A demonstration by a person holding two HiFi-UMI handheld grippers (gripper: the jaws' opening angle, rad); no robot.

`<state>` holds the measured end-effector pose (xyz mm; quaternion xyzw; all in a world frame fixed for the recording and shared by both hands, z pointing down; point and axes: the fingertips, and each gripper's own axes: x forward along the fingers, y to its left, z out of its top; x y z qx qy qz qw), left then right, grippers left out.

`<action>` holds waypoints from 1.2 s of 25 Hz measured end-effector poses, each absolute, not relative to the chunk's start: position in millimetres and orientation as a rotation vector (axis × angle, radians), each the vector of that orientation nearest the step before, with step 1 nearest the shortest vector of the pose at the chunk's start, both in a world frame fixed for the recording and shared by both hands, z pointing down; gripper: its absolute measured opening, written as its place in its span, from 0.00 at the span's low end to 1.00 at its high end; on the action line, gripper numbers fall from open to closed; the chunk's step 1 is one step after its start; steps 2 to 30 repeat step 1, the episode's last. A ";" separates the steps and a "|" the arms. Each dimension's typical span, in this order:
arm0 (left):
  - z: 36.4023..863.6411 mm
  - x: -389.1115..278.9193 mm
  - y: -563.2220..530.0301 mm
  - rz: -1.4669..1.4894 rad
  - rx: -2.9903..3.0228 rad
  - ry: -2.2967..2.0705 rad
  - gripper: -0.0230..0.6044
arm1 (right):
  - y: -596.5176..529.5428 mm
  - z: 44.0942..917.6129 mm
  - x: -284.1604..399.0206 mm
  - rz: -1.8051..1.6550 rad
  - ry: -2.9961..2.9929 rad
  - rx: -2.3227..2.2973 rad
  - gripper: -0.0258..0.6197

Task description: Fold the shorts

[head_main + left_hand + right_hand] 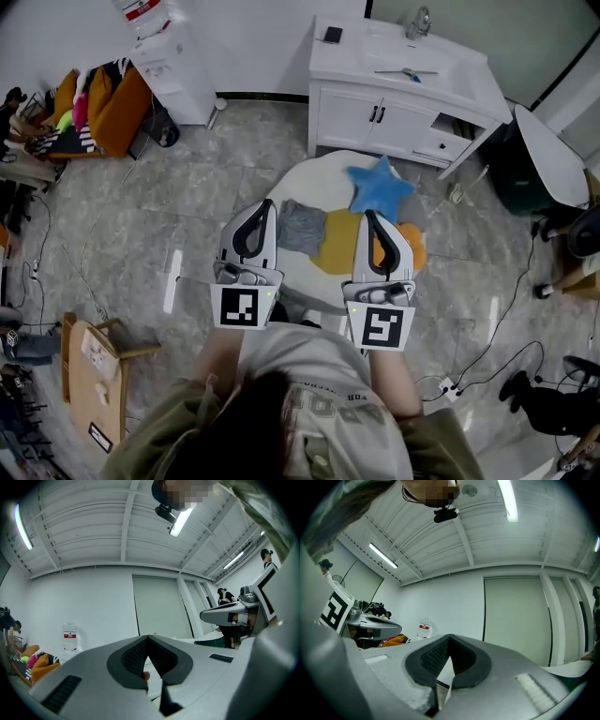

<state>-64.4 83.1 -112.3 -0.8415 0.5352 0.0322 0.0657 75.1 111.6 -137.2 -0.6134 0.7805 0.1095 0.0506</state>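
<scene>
Grey shorts (302, 228) lie crumpled on a round white table (289, 185), beside an orange cushion (339, 244) and a blue star-shaped pillow (380, 187). I hold both grippers up side by side, well above the table and nearer to me than the shorts. The left gripper (262, 205) is shut with nothing in it; in its own view its jaws (148, 637) meet against the far wall. The right gripper (372, 217) is also shut and empty (450, 637). Neither touches the shorts. Neither gripper view shows the shorts.
A white sink cabinet (403, 89) stands behind the table. A water dispenser (173, 66) and an orange bag (108, 108) are at the back left. A wooden chair (94, 375) stands at the near left. Cables and a power strip (448, 384) lie on the floor to the right.
</scene>
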 end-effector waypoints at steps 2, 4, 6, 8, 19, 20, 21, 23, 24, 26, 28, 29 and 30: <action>-111.3 -63.9 82.7 0.092 -2.541 1.616 0.05 | 110.8 -137.1 76.7 0.334 2.377 -1.871 0.04; -111.3 -63.9 82.7 0.092 -2.541 1.616 0.05 | 110.8 -137.1 76.7 0.334 2.377 -1.871 0.04; -111.3 -63.9 82.7 0.092 -2.541 1.616 0.05 | 110.8 -137.1 76.7 0.334 2.377 -1.871 0.04; -111.3 -63.9 82.7 0.092 -2.541 1.616 0.05 | 110.8 -137.1 76.7 0.334 2.377 -1.871 0.04; -111.3 -63.9 82.7 0.092 -2.541 1.616 0.05 | 110.8 -137.1 76.7 0.334 2.377 -1.871 0.04; -111.3 -63.9 82.7 0.092 -2.541 1.616 0.05 | 110.8 -137.1 76.7 0.334 2.377 -1.871 0.04; -111.3 -63.9 82.7 0.092 -2.541 1.616 0.05 | 110.8 -137.1 76.7 0.334 2.377 -1.871 0.04; -111.3 -63.9 82.7 0.092 -2.541 1.616 0.05 | 110.8 -137.1 76.7 0.334 2.377 -1.871 0.04; -111.3 -63.9 82.7 0.092 -2.541 1.616 0.05 | 110.8 -137.1 76.7 0.334 2.377 -1.871 0.04; -111.3 -63.9 82.7 0.092 -2.541 1.616 0.05 | 110.8 -137.1 76.7 0.334 2.377 -1.871 0.04; -111.3 -63.9 82.7 0.092 -2.541 1.616 0.05 | 110.8 -137.1 76.7 0.334 2.377 -1.871 0.04; -111.3 -63.9 82.7 0.092 -2.541 1.616 0.05 | 110.8 -137.1 76.7 0.334 2.377 -1.871 0.04; -111.3 -63.9 82.7 0.092 -2.541 1.616 0.05 | 110.8 -137.1 76.7 0.334 2.377 -1.871 0.04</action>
